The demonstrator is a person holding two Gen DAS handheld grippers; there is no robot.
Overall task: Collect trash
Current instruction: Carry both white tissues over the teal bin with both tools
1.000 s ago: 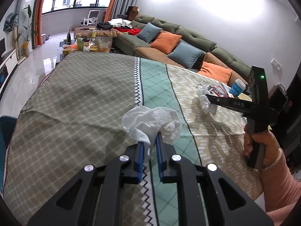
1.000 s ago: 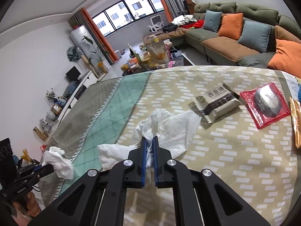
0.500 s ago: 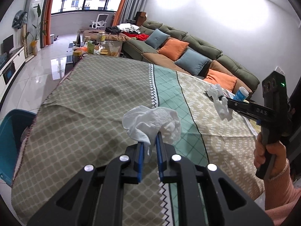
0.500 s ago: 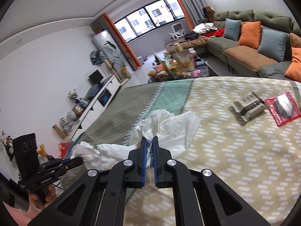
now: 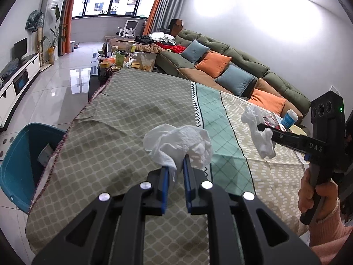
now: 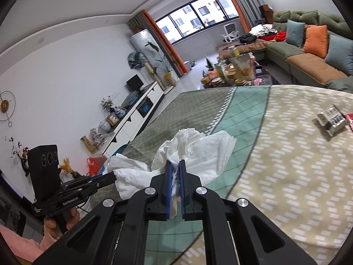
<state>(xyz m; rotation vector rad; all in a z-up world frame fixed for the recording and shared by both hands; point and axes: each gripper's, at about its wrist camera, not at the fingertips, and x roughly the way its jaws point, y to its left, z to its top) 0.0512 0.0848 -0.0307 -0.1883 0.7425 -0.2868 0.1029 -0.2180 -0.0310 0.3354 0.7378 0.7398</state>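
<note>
Table point(image 5: 123, 119), draped in a patterned cloth of olive, teal and beige bands, is filling most of both wrist views. Green sofa point(image 5: 247, 61) with orange and blue cushions is sitting behind it. Blue bin point(image 5: 15, 161) is standing on the floor just beside the table's left edge, something pale lying inside.

Left gripper point(image 5: 176, 165) is clenching a crumpled white tissue point(image 5: 178, 145), holding it up over the olive band. Right gripper point(image 6: 174, 172) is clamping a second white tissue point(image 6: 198, 152) over the teal stripe; in the left wrist view that wad is hanging from its tips clear of the cloth.

Grey snack packet point(image 6: 331, 119) is lying on the beige band, well apart from both grippers; a red wrapper edge point(image 6: 349, 121) is showing just beside it.
</note>
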